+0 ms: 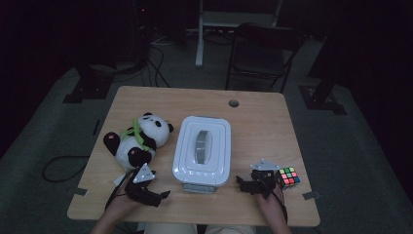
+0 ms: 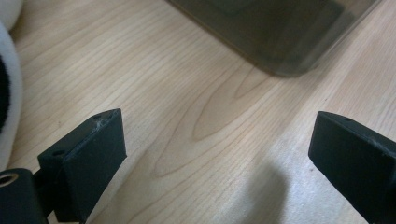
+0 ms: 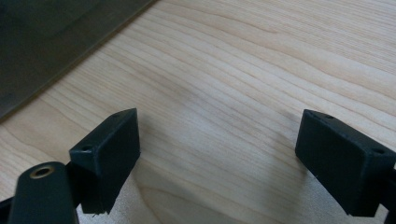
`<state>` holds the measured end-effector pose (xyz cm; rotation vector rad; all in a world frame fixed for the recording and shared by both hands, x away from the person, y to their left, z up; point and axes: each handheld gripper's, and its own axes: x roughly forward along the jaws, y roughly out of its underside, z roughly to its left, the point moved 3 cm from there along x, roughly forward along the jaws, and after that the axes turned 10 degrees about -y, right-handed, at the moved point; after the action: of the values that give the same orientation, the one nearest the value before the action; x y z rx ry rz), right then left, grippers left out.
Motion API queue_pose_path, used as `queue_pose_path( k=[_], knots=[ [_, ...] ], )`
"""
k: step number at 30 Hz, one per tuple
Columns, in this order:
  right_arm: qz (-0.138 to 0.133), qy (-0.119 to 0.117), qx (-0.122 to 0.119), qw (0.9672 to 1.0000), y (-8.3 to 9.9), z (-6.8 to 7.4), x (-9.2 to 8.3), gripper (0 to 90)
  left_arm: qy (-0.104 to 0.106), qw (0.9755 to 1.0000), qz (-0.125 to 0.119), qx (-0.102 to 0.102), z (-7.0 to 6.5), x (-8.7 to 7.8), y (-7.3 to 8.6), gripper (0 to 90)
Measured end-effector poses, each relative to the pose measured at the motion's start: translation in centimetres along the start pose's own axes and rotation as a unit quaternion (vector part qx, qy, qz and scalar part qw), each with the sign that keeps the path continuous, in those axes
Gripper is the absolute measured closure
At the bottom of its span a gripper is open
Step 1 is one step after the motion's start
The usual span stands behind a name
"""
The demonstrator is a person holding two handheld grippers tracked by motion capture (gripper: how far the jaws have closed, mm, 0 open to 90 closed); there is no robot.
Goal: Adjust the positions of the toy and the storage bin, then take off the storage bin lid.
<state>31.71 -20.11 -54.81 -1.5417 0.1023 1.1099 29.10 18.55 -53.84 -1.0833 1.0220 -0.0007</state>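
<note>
Two hand-held grippers rest open on a wooden table around a lidded white storage box.

The wooden table (image 1: 263,122) carries the white storage box (image 1: 202,148) at its centre, lid on, grey handle on top. Left of the box and just beside it lies a panda plush toy (image 1: 138,140). The left gripper (image 1: 158,195) sits by the box's near-left corner, jaws spread wide over bare wood. The right gripper (image 1: 248,184) sits by its near-right corner, jaws likewise released, empty. A Rubik's cube (image 1: 289,176) stands further right, just beyond that gripper.

chair (image 1: 260,48) – behind table, dark floor | cables (image 1: 155,63) – floor, far left | metal stand (image 1: 234,22) – back
</note>
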Motion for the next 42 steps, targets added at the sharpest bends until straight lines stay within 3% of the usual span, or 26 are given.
queue_pose_path(
  k=[7, 10, 13, 15, 35, 42],
  knots=[
    [0.001, -0.007, -0.008, 0.9999, 0.0, 0.1, 0.0, 13.4, -0.002, 0.9999, 0.01, -0.001, 0.4, 0.6, 0.2, 4.8],
    [0.001, -0.006, -0.007, 1.0, 0.1, 0.2, -0.1, 13.4, 0.005, 0.9998, 0.013, 0.016, 0.0, 0.8, 0.1, 7.2],
    [0.001, -0.005, -0.006, 1.0, 0.1, 0.2, -0.1, 13.4, -0.001, 0.999, 0.017, 0.041, -0.5, 0.9, 0.1, 7.2],
    [0.001, -0.004, -0.004, 1.0, 0.1, 0.2, -0.1, 13.3, 0.002, 0.999, 0.015, 0.042, -0.7, 1.0, 0.0, 7.2],
    [0.003, -0.005, -0.005, 1.0, 0.2, 0.2, -0.1, 12.4, -0.016, 0.9994, 0.018, 0.026, -1.2, 1.0, 0.0, 7.3],
    [0.003, -0.005, -0.005, 1.0, 0.2, 0.2, -0.2, 12.4, -0.043, 0.9988, 0.022, -0.003, -1.5, 0.9, 0.1, 7.2]
  ],
)
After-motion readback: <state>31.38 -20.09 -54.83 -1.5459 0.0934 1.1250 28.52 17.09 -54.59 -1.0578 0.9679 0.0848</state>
